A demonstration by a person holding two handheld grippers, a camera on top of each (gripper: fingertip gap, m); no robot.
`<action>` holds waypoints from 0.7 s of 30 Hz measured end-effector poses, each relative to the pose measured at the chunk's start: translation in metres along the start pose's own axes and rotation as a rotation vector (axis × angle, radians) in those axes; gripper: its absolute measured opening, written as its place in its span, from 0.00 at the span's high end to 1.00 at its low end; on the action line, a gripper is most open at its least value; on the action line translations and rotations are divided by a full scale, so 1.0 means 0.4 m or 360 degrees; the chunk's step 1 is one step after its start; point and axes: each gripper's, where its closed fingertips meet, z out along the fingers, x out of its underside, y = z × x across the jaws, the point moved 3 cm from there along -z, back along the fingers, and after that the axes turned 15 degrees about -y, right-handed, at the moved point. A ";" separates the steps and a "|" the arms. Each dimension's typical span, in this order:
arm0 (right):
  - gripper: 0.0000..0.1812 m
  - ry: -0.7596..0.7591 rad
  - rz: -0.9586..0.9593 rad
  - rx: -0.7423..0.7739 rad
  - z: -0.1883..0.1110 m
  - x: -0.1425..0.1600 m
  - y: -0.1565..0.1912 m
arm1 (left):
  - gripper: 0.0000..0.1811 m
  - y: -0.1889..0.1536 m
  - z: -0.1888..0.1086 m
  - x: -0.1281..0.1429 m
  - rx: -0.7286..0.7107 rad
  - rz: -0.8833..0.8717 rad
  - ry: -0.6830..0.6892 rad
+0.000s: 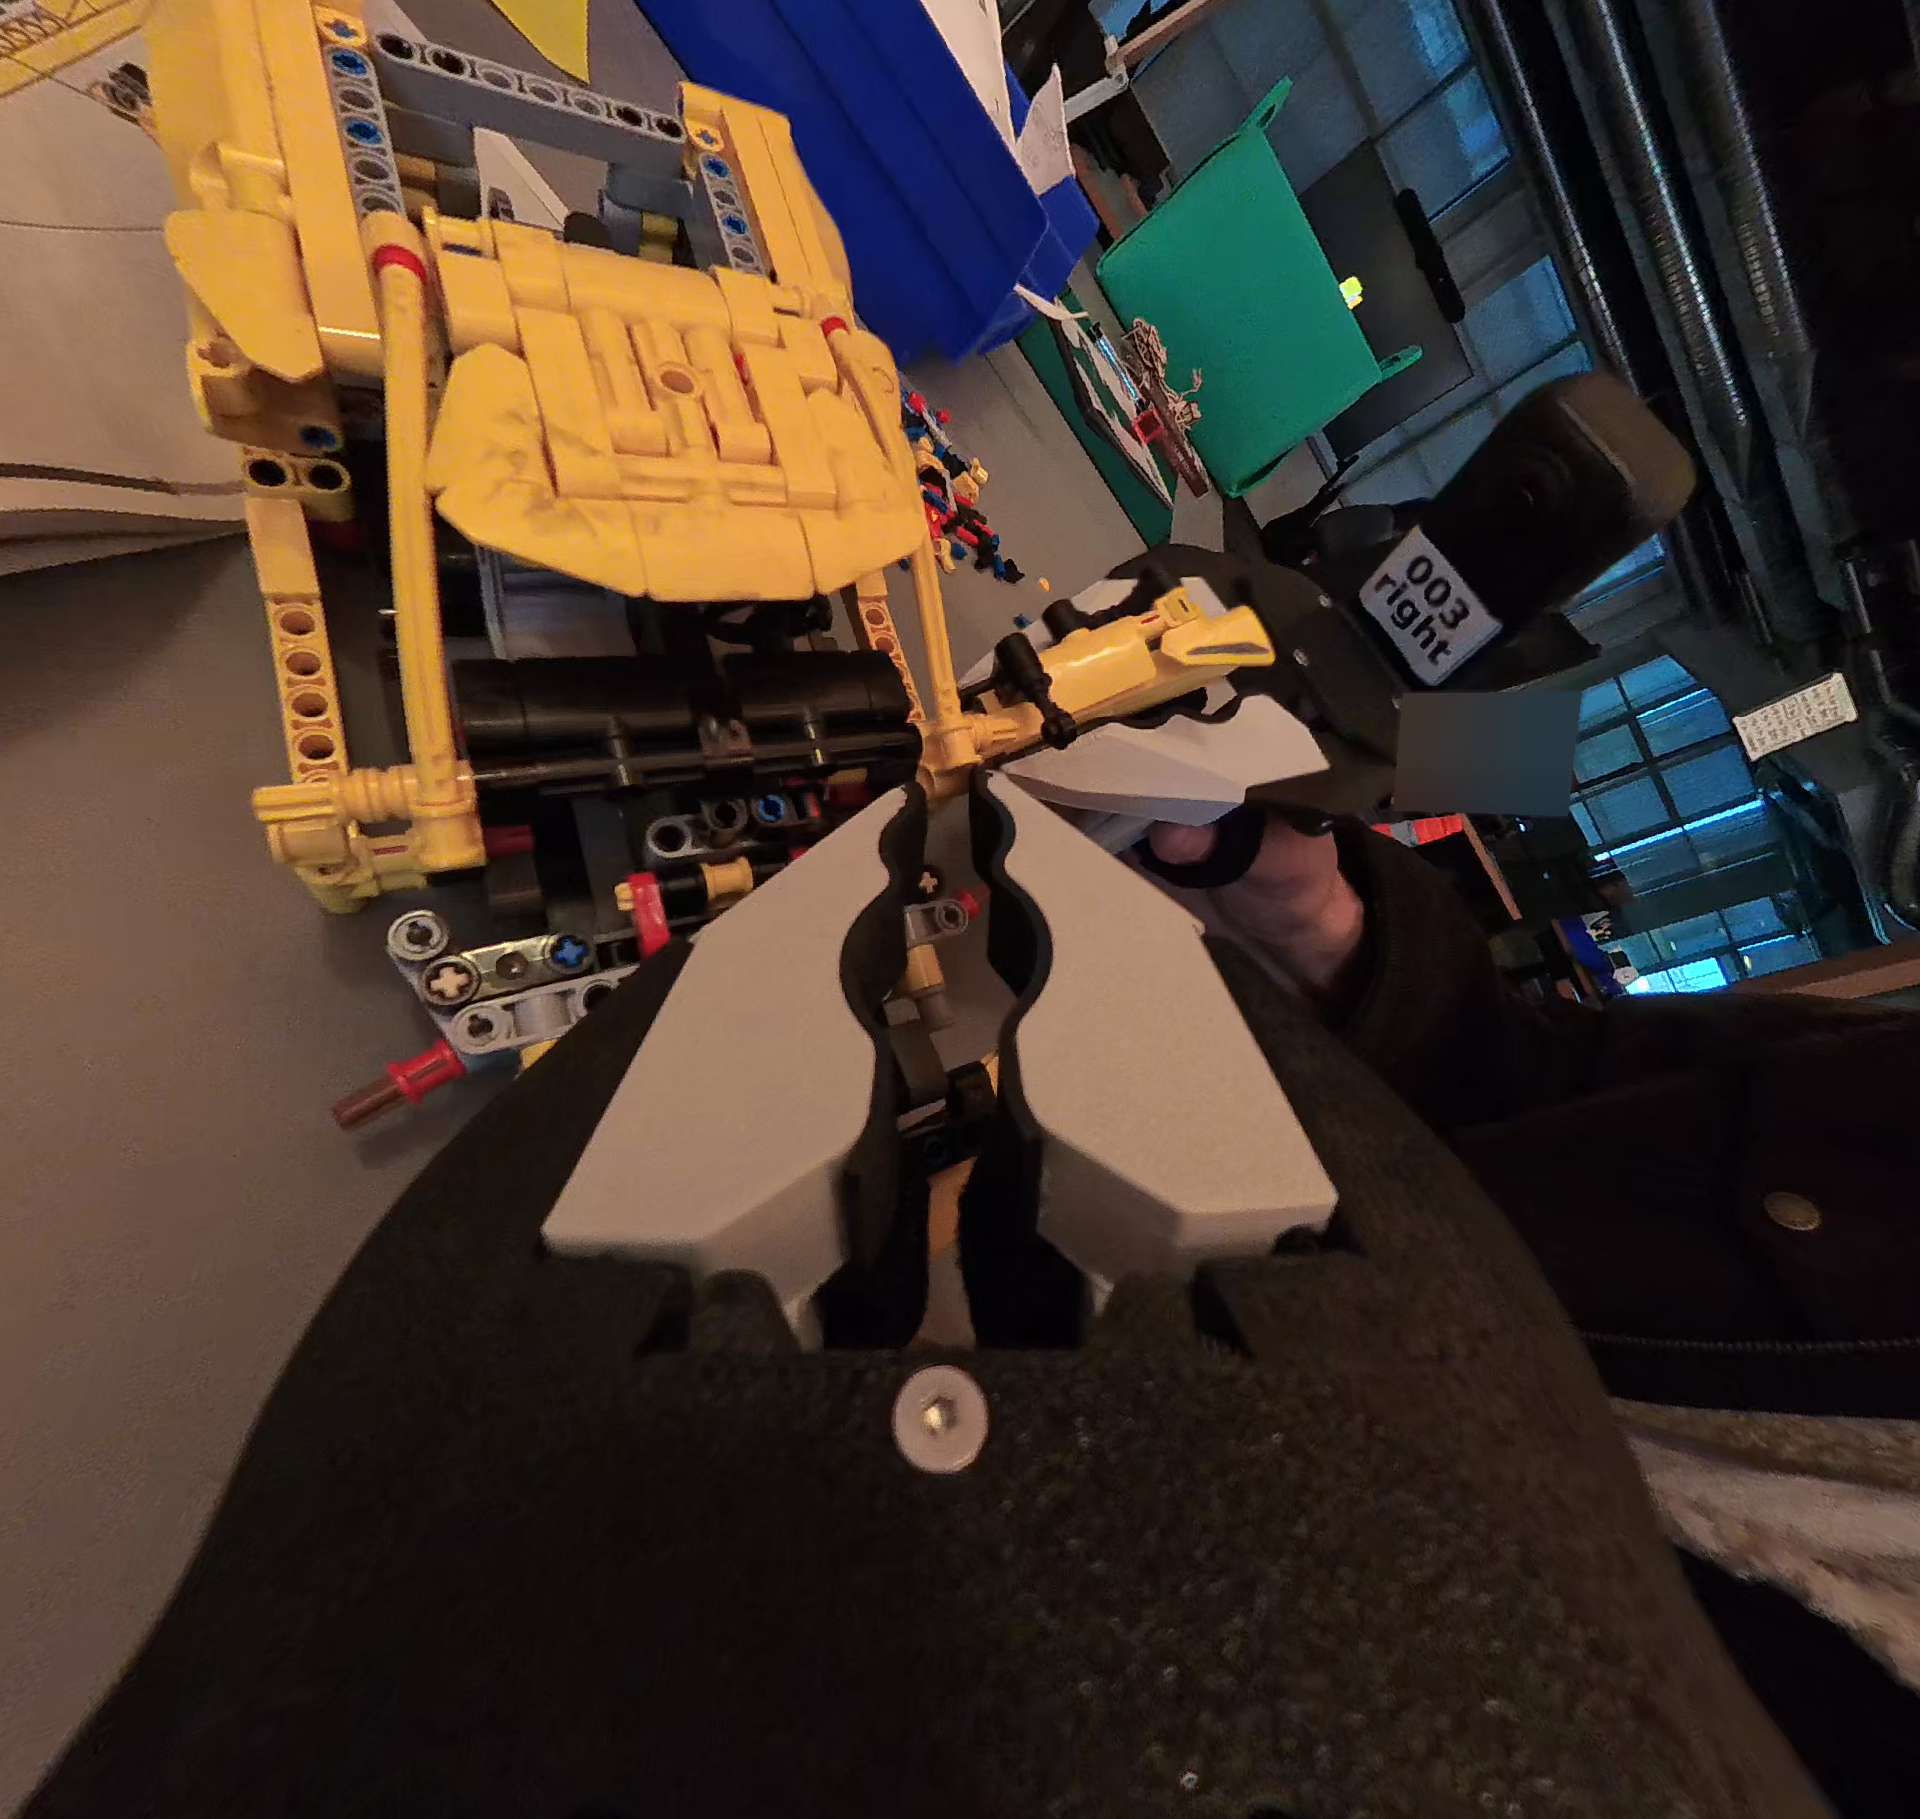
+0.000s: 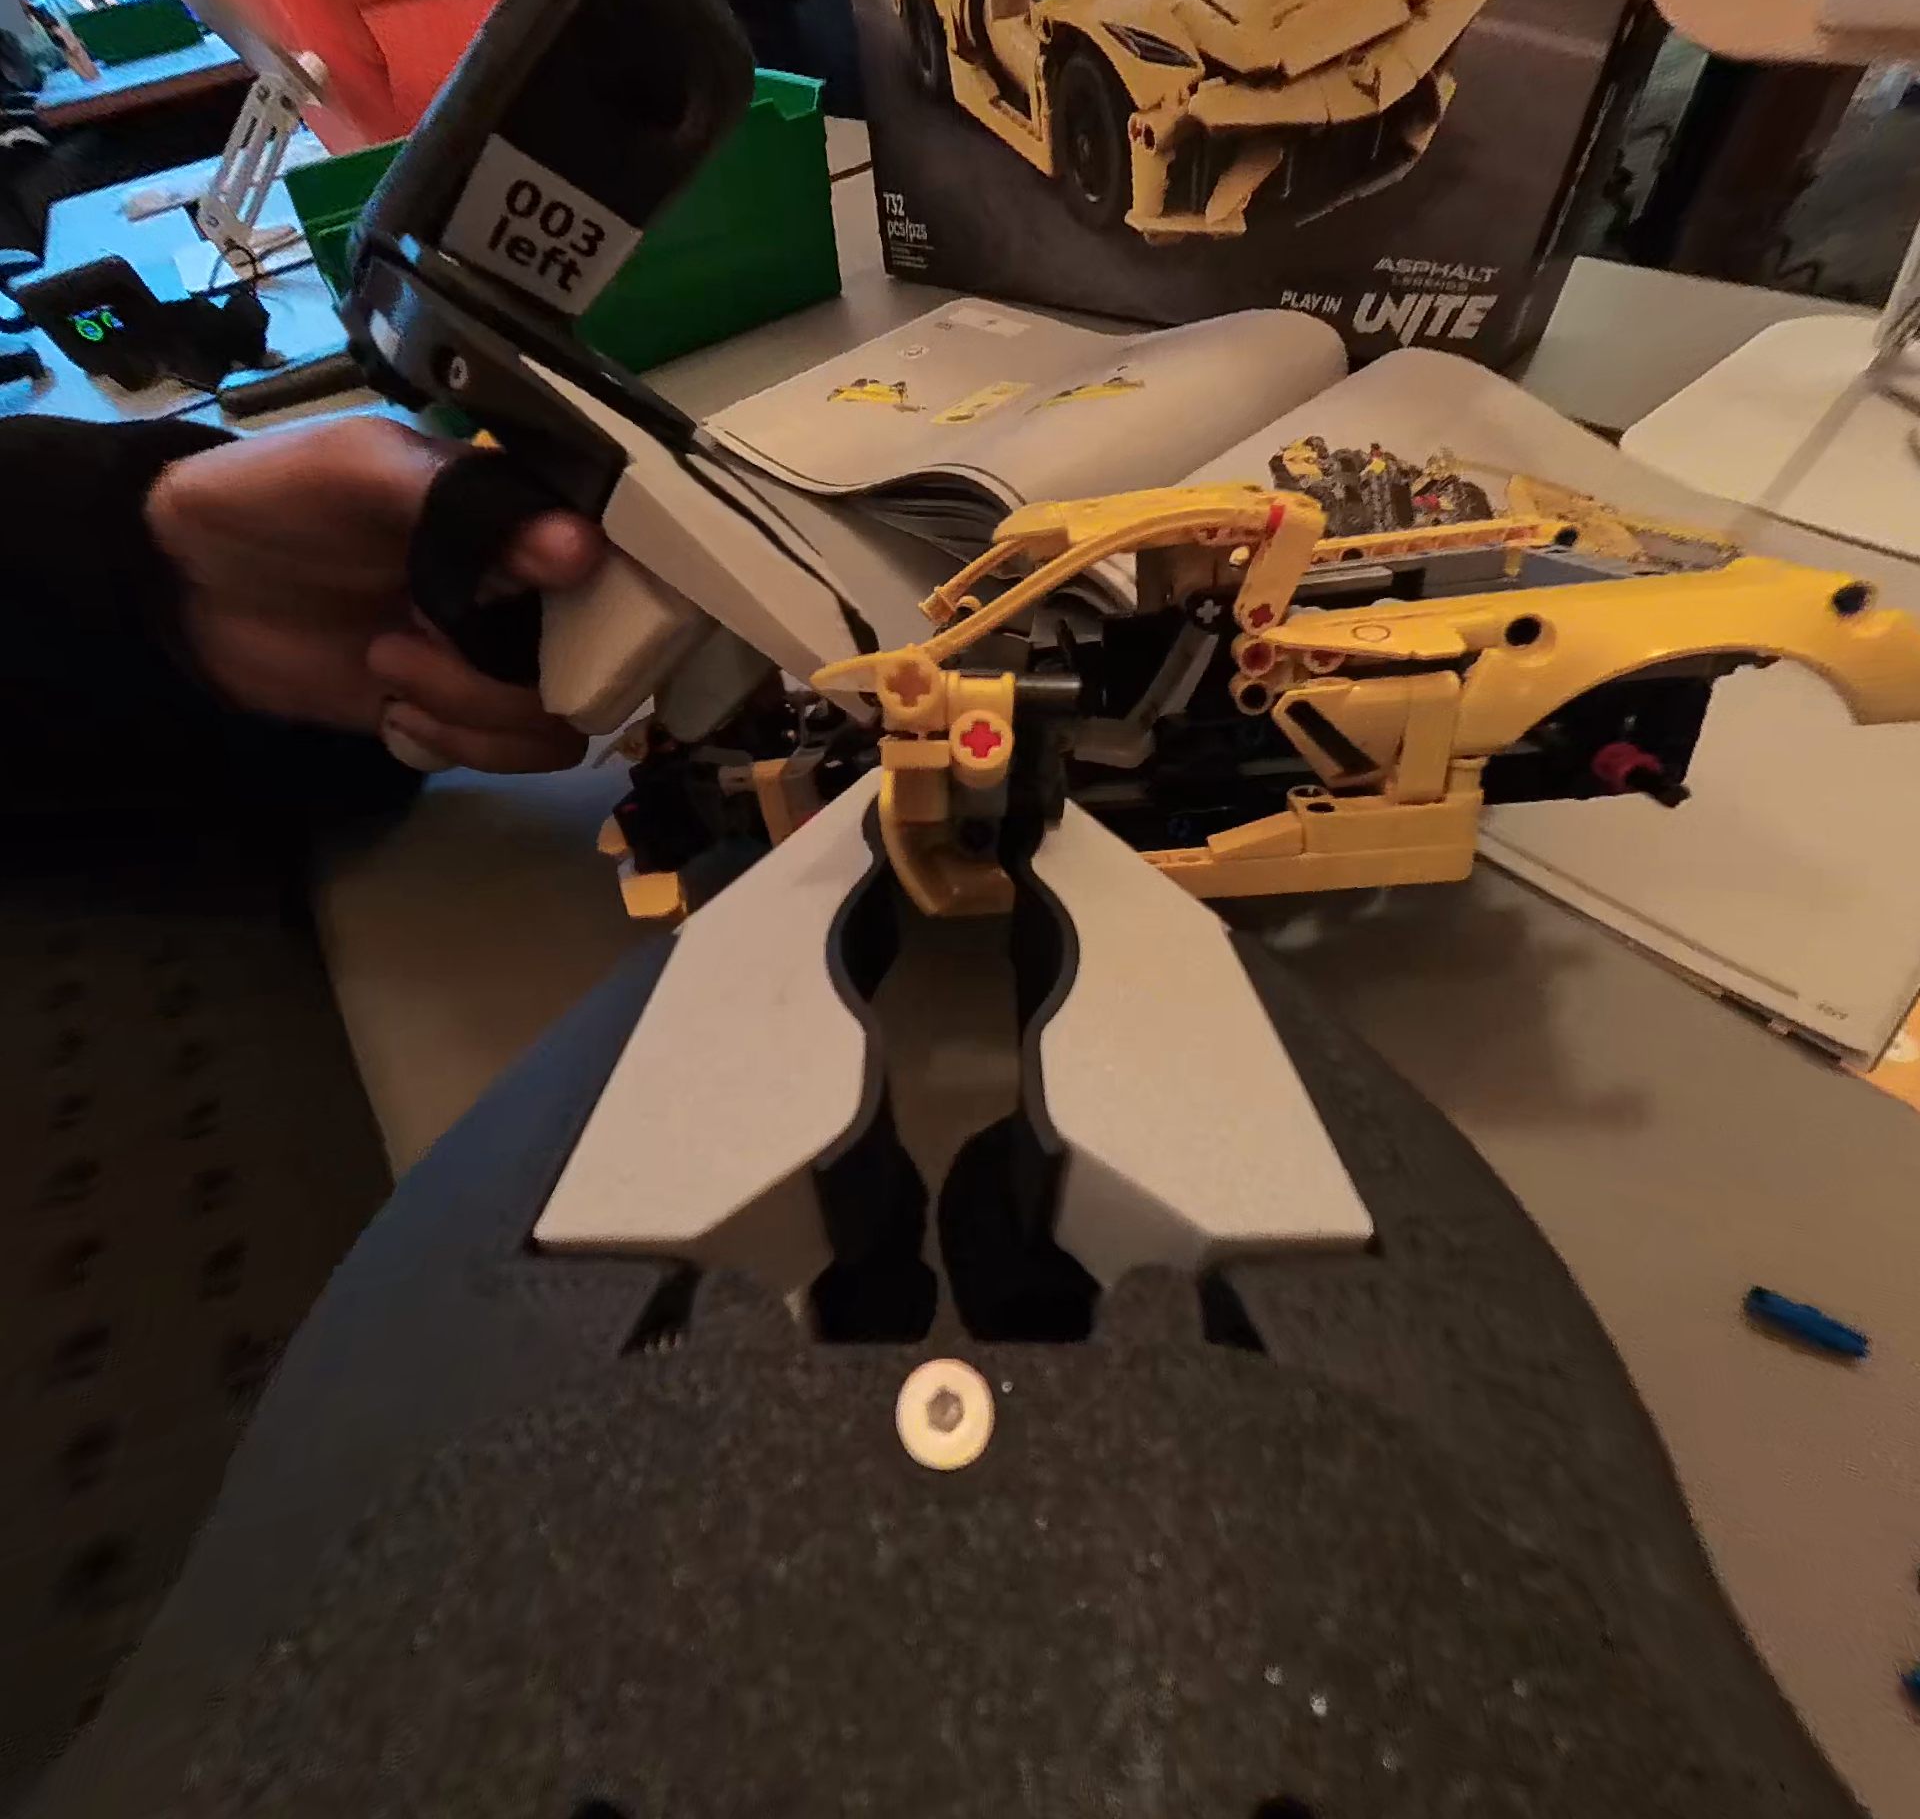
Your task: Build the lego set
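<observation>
Yellow plastic sub-assembly pinched in right claw.

Glossy yellow plastic car model ahead of the right claw; matt grey plastic fingers on rough, grainy black gripper body. Smooth matt paper instruction booklet behind the model. Shiny metal screw behind the left claw.

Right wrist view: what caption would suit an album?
Right tool grips a small yellow sub-assembly beside the half-built yellow car.
</observation>
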 end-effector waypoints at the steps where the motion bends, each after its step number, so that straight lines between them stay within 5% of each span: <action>1: 0.92 0.0000 -0.0023 0.0012 0.001 0.000 0.000 | 0.96 0.001 0.000 -0.001 0.0002 -0.0008 -0.0001; 17: 0.84 -0.0061 0.0125 0.0053 -0.042 0.001 0.003 | 0.96 -0.005 -0.003 0.000 -0.0002 -0.0049 0.0001; 21: 0.74 0.0018 0.0162 0.0125 -0.072 0.015 -0.005 | 0.96 -0.001 -0.008 0.017 -0.0061 0.0096 0.0095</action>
